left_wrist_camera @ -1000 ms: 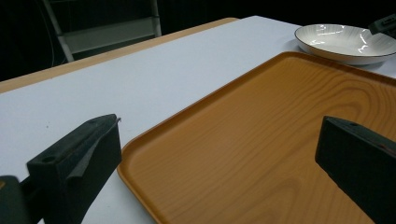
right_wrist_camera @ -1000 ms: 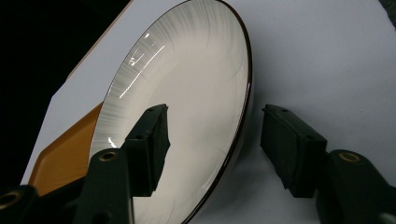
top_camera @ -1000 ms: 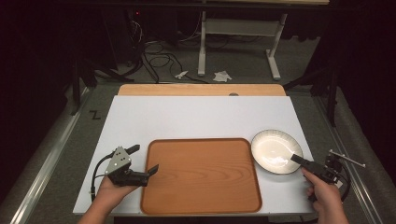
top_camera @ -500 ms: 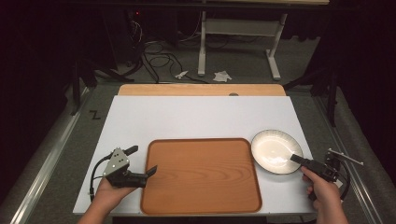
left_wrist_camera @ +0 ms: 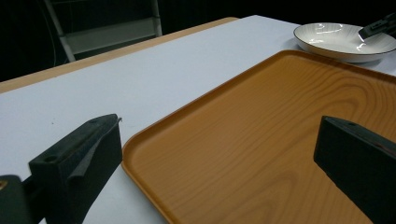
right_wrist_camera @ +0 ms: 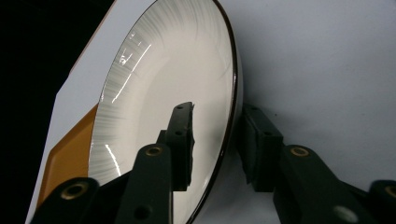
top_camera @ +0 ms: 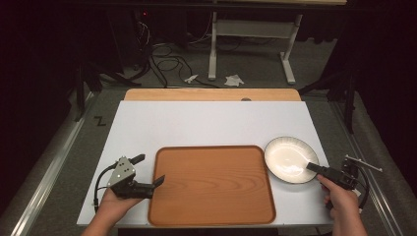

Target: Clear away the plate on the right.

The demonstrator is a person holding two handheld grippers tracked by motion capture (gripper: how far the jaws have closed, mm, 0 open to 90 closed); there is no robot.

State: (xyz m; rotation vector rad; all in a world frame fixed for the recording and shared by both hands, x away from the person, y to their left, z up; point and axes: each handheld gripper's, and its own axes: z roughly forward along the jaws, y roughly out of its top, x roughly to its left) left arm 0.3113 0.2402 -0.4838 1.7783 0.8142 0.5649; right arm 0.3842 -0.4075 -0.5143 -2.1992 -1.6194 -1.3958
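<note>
A white plate (top_camera: 290, 158) with a dark rim lies on the white table, just right of a wooden tray (top_camera: 211, 184). My right gripper (top_camera: 311, 166) reaches the plate's near right edge. In the right gripper view its jaws (right_wrist_camera: 215, 126) straddle the rim of the plate (right_wrist_camera: 163, 70), one inside and one outside. They have just been closing, and a gap still shows between pad and rim. My left gripper (top_camera: 150, 168) stands open at the tray's left edge, and in the left gripper view (left_wrist_camera: 219, 135) the tray's corner (left_wrist_camera: 261, 121) lies between its jaws.
The white tabletop (top_camera: 206, 123) stretches bare beyond the tray, with a wooden strip (top_camera: 211, 94) along its far edge. On the floor behind are a desk frame (top_camera: 251, 29) and cables (top_camera: 162, 54). The plate (left_wrist_camera: 341, 39) lies close to the table's right edge.
</note>
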